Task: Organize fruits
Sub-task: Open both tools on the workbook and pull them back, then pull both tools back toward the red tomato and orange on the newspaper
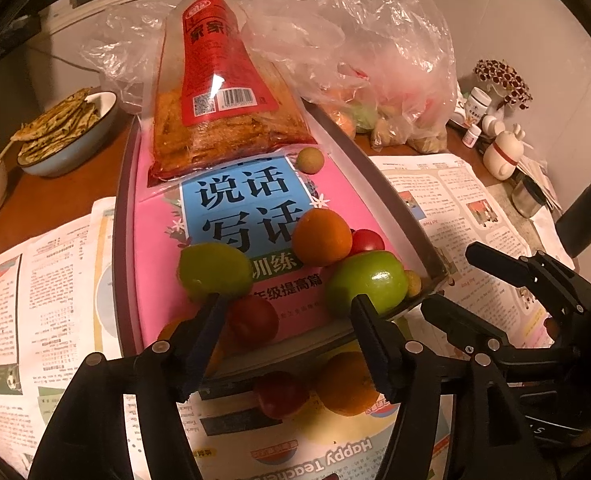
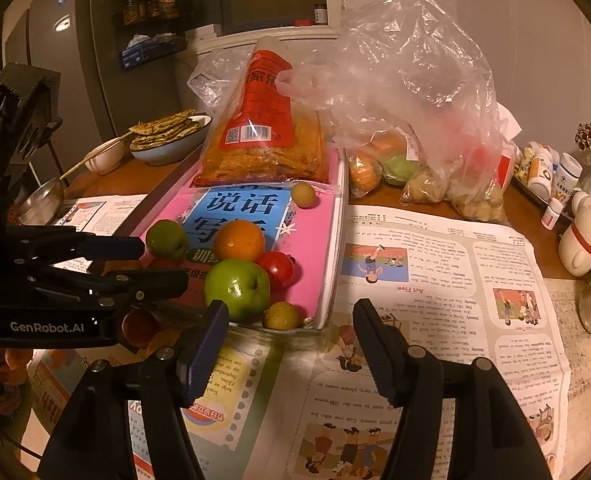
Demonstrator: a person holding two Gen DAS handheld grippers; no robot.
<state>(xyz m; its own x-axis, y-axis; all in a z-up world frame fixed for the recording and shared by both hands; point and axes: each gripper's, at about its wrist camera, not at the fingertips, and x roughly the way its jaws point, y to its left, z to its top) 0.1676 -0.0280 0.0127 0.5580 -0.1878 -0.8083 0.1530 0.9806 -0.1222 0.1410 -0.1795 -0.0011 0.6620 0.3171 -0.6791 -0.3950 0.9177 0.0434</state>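
Fingers of both grippers stand apart, nothing held. Left gripper (image 1: pixel 287 300) hovers at the near edge of the pink book (image 1: pixel 347 208) on a tilted tray (image 1: pixel 395 200); fruit is piled there. One green apple (image 1: pixel 215 270) touches its left fingertip, the other green apple (image 1: pixel 365 282) its right. Right gripper (image 2: pixel 291 312) sits beside the tray's corner, that second apple just ahead-left. Left is nearer the pile.

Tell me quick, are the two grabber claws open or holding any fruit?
Left gripper: open, holding nothing; its fingertips sit in front of the green apples.
Right gripper: open, holding nothing, just above the newspaper.
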